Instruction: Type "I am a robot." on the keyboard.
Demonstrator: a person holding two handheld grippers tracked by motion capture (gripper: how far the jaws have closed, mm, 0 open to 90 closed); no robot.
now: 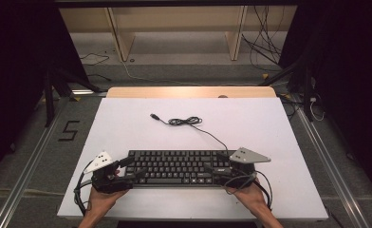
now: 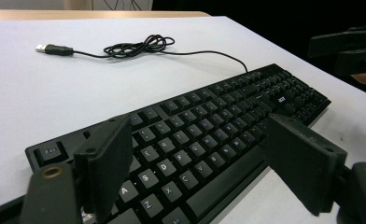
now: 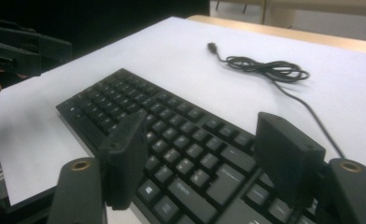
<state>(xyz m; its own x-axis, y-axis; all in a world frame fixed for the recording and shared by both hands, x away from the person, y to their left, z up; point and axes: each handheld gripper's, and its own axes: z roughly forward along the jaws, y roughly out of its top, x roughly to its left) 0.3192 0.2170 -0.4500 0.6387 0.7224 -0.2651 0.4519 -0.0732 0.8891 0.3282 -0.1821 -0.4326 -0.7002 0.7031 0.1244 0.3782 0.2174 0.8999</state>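
Black keyboard point(image 1: 177, 167) flat on the white table point(image 1: 127, 128), near the front edge, long side running across, keys up. Its cable point(image 1: 208, 130) out from the back edge toward the far side, bunched into a loose tangle near the table's middle, ending in a USB plug point(image 1: 153, 116) lying bare on the white surface, well apart from the keyboard. Left gripper point(image 1: 127, 167) at the keyboard's left end, held in the person's left hand point(image 1: 101, 199) coming in from the bottom edge, grey three-cornered plate on top. Jaws spread wide in the left gripper view point(image 2: 202, 161), letter keys showing in the gap between them, nothing pinched; left pad over the keys near the Esc corner, right pad out past the front edge, both seemingly just above the keyboard, contact impossible to tell. Right gripper point(image 1: 222, 167) at the keyboard's right end, in the right hand point(image 1: 253, 197), grey plate above it likewise. Jaws parted in the right gripper view point(image 3: 204, 161), released, no key or edge caught between the pads, bottom rows of keys visible through the gap. Each gripper seen dark and blurred at the far end of the keyboard from the other's camera. Beyond the table, a wooden strip along its far edge, then grey floor with loose cables and the legs of a wooden frame.
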